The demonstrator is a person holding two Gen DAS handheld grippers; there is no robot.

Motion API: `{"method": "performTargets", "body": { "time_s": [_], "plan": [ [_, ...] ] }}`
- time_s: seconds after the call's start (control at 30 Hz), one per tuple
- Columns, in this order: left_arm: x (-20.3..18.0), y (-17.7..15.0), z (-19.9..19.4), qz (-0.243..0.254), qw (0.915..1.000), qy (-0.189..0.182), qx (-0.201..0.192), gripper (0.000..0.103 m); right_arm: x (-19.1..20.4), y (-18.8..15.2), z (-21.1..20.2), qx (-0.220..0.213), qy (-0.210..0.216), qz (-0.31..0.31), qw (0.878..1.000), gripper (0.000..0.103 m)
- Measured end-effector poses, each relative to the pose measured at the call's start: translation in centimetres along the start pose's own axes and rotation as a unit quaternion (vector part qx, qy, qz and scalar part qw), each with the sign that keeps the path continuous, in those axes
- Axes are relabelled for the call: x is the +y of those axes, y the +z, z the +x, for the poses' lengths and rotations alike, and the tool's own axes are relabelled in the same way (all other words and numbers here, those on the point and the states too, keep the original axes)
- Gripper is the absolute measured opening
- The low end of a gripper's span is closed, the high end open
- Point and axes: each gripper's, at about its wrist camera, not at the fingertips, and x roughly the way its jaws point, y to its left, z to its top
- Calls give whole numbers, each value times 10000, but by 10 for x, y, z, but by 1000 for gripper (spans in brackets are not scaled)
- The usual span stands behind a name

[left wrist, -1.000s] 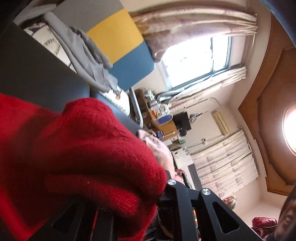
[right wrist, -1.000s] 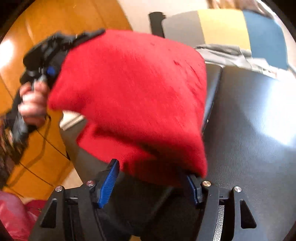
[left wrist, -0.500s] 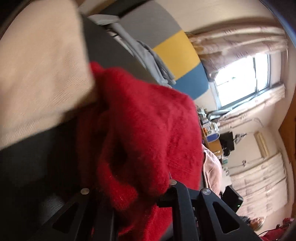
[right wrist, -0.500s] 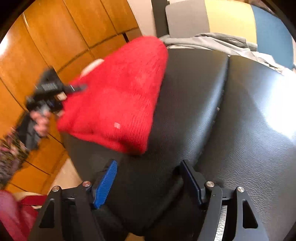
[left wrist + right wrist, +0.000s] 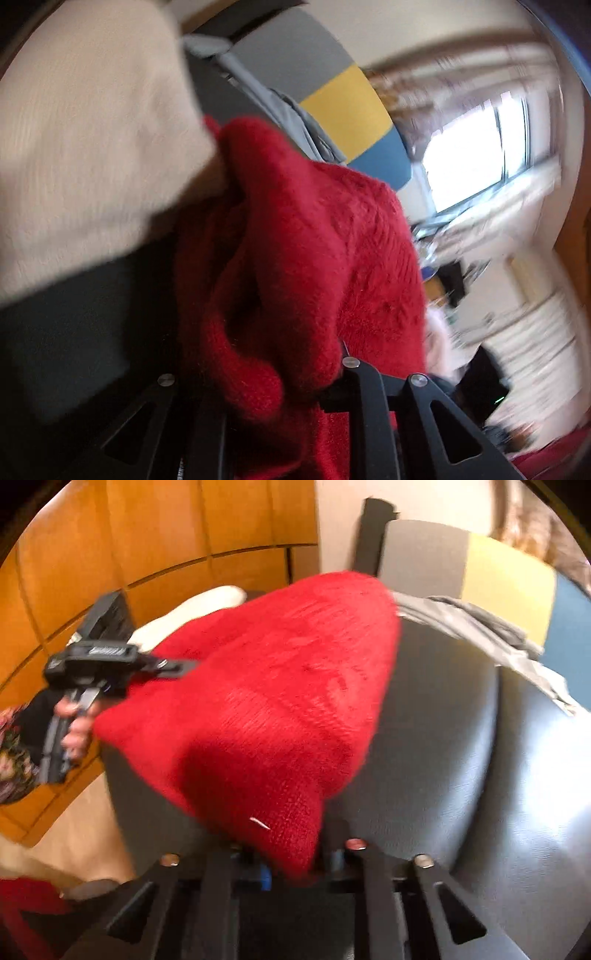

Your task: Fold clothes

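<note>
A red knitted sweater (image 5: 280, 686) hangs stretched between both grippers above a dark leather surface (image 5: 480, 775). My right gripper (image 5: 291, 867) is shut on a near corner of the sweater. My left gripper (image 5: 273, 376) is shut on bunched red fabric (image 5: 314, 258); it also shows in the right wrist view (image 5: 110, 661) at the sweater's far left edge, held by a hand. The fingertips of both grippers are hidden by fabric.
A cream folded garment (image 5: 85, 140) lies at the left on the dark surface and shows in the right wrist view (image 5: 192, 609). A grey garment (image 5: 480, 627) lies against a grey, yellow and blue headboard (image 5: 506, 579). Orange wood panels (image 5: 147, 535) stand at the left.
My right gripper was open and apart from the sweater half a second ago; now it is shut on the sweater's near corner. The left gripper keeps its hold and the sweater has swung closer.
</note>
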Motion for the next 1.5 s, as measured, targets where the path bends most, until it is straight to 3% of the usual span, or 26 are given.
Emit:
{"method": "performTargets", "body": {
  "time_s": [0.1,0.27,0.47,0.57,0.67,0.73,0.8,0.9,1.0,1.13,1.27,1.4,1.47,1.5],
  "plan": [
    [-14,-8,19,81,9999,-4,141,17,-25,0,-15,-124,-424,267,9987,13],
    [-49,-23,75,98,9973,-370,624,17,-80,-17,-50,-194,-1139,764,9904,9],
    [-109,-39,161,424,9892,-679,1228,17,-153,-56,-102,-188,-1957,1749,9647,4],
    [-113,-38,169,168,9904,-783,1131,20,-180,-80,-122,-233,-1593,2348,9586,6],
    [-114,-37,167,14,9917,-838,979,24,-179,-91,-149,-567,-1564,2526,9532,9],
    [-115,-35,165,-9,9911,-927,952,31,-172,-82,-166,-1118,-1395,2476,9522,16],
    [-116,-33,165,-46,9905,-1009,928,33,-164,-61,-166,-1505,-1060,2296,9557,32],
    [-121,-29,161,14,9912,-1082,766,33,-131,-15,-129,-1245,-544,1546,9786,32],
    [-127,-24,157,126,9917,-1151,563,35,-90,10,-84,-714,-340,754,9940,31],
    [-134,-15,153,288,9916,-1213,332,38,-74,7,-28,21,-262,618,9977,31],
    [-141,2,161,429,9921,-1163,197,38,-78,-9,-36,-327,-74,1097,9934,32],
    [-146,33,184,304,9953,-917,20,37,-76,-12,-38,-307,-128,997,9945,32],
    [-148,44,186,330,9966,-746,-139,24,-76,-11,-37,-308,-140,1008,9943,32],
    [-150,47,184,454,9961,-733,-209,22,-76,-11,-36,-316,-136,1031,9941,32]
  ]
}}
